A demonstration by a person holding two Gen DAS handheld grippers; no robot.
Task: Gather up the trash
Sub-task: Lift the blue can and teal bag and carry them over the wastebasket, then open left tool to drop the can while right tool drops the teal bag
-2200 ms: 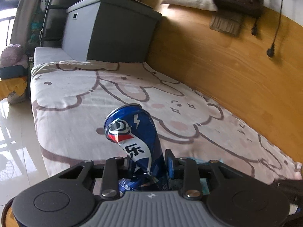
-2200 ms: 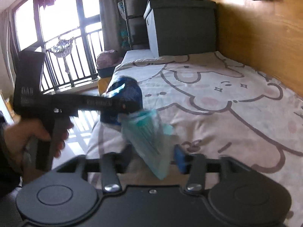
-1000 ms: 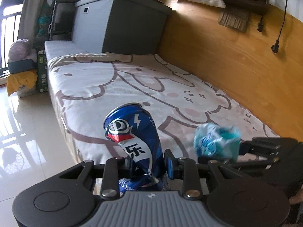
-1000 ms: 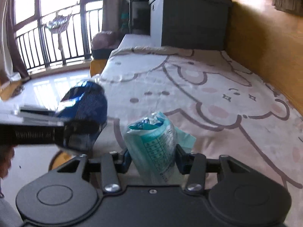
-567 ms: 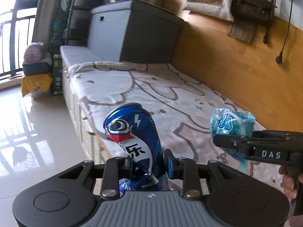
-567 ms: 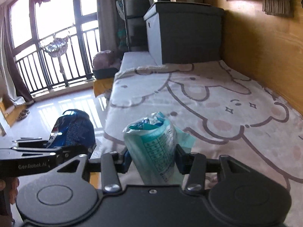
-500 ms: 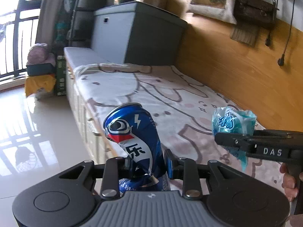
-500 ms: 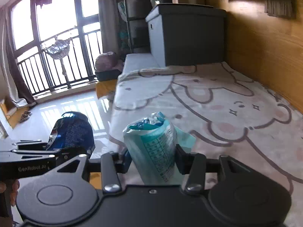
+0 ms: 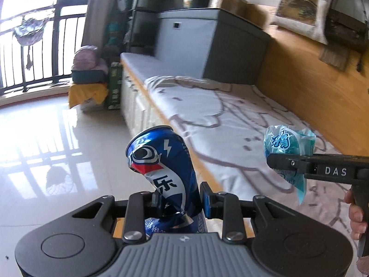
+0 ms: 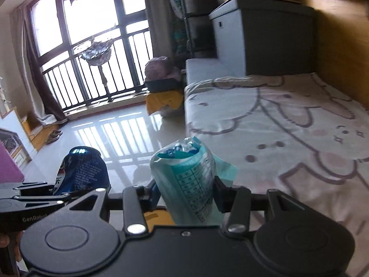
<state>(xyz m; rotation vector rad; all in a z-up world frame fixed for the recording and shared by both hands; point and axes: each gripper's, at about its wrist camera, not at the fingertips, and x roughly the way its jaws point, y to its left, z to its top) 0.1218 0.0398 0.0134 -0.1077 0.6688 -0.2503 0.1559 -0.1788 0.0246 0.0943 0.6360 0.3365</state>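
A dented blue cola can point(image 9: 161, 161) stands upright in my left gripper point(image 9: 180, 199), whose pads are shut on its crushed waist. The same can point(image 10: 83, 170) shows at the lower left of the right wrist view, held over the tiled floor. My right gripper point(image 10: 186, 196) is shut on a crumpled teal plastic wrapper point(image 10: 186, 180). In the left wrist view that wrapper point(image 9: 288, 145) hangs at the right in the other gripper, above the edge of the bed. A hand point(image 9: 356, 217) holds that gripper's handle.
A bed with a cartoon-print sheet point(image 9: 230, 120) runs along a wooden wall panel point(image 9: 311, 87). A grey storage box point(image 9: 207, 43) stands at its far end. Glossy tiled floor point(image 9: 57, 143) lies to the left, with a balcony railing point(image 10: 92, 76) and piled bags point(image 9: 90, 83) beyond.
Both grippers have swung left, away from the bed, and now hang over its edge and the floor. Their loads stay clamped as before.
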